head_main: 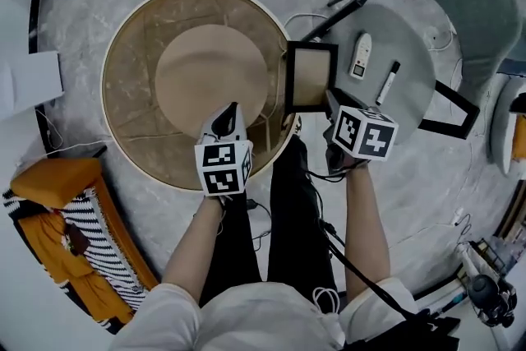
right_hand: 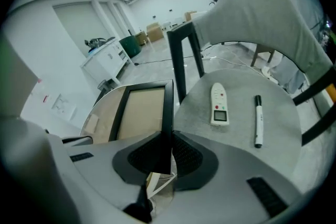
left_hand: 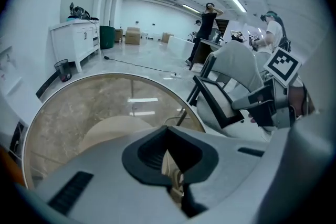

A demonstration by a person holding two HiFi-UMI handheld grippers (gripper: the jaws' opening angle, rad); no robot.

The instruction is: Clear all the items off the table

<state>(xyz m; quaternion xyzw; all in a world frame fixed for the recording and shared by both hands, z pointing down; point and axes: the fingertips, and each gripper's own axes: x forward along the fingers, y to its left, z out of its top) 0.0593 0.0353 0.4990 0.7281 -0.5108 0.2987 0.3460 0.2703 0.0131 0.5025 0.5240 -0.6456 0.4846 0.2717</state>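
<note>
A black picture frame (head_main: 311,76) with a tan panel hangs over the gap between the round glass table (head_main: 123,37) and the grey chair (head_main: 411,37). My right gripper (head_main: 333,104) is shut on the frame's right edge; in the right gripper view that edge (right_hand: 167,107) runs straight in between the pads of the right gripper (right_hand: 170,139). On the chair seat lie a white remote-like device (head_main: 360,56) (right_hand: 219,105) and a black marker (head_main: 388,83) (right_hand: 258,120). My left gripper (head_main: 233,113) (left_hand: 168,131) hovers over the table's near rim, shut, with nothing in it.
The glass tabletop (left_hand: 79,107) rests on a round wooden base (head_main: 212,70). Orange and striped cloth (head_main: 74,218) lies on the floor at the lower left. A white cabinet (left_hand: 76,39) and standing people (left_hand: 207,23) are far back. Cables trail on the floor.
</note>
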